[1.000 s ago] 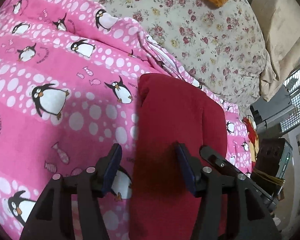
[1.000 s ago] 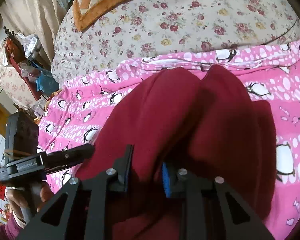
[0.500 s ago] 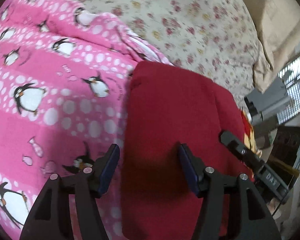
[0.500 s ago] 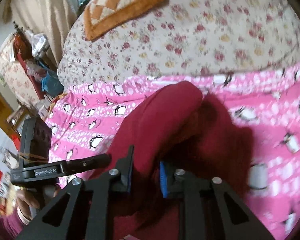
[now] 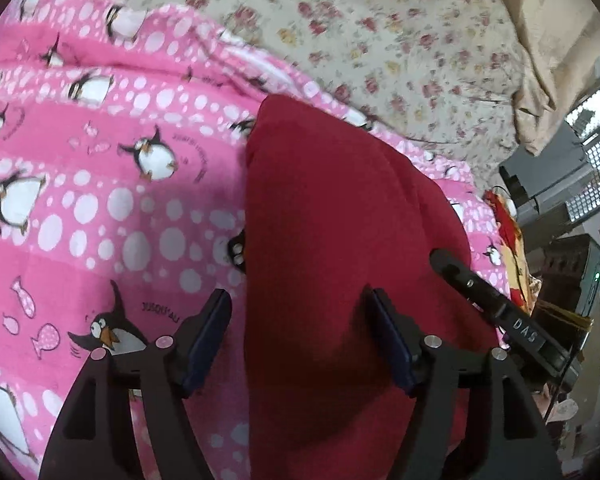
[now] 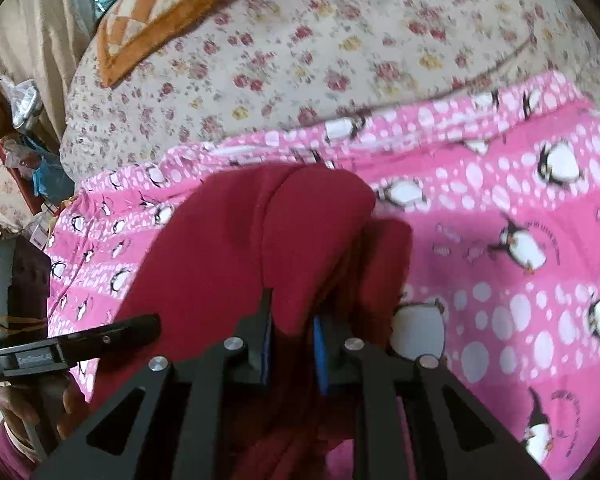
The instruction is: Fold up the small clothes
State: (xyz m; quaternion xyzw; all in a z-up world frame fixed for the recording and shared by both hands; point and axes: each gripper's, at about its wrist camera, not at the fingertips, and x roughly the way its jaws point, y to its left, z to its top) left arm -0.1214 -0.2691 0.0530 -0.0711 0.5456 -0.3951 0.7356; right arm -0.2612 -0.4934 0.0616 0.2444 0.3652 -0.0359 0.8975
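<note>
A dark red garment (image 5: 332,240) lies folded on a pink penguin-print blanket (image 5: 100,200). My left gripper (image 5: 300,328) is open and hovers over the garment's left edge, one finger over the blanket and one over the cloth. My right gripper (image 6: 292,328) is shut on a raised fold of the red garment (image 6: 260,248) and holds it up above the blanket (image 6: 520,240). The right gripper's body also shows in the left wrist view (image 5: 496,312), at the garment's right side. The left gripper's body shows in the right wrist view (image 6: 72,348).
A floral bedsheet (image 6: 340,40) covers the bed beyond the blanket. An orange checked cushion (image 6: 160,12) lies at the far left of the bed. Cluttered shelves (image 6: 16,140) stand to the left; a grey cabinet (image 5: 560,184) stands past the bed's right edge.
My right gripper has lifted the pinched fold of the red garment and carried it leftward. My left gripper has stayed open and shifted slightly over the garment's left edge.
</note>
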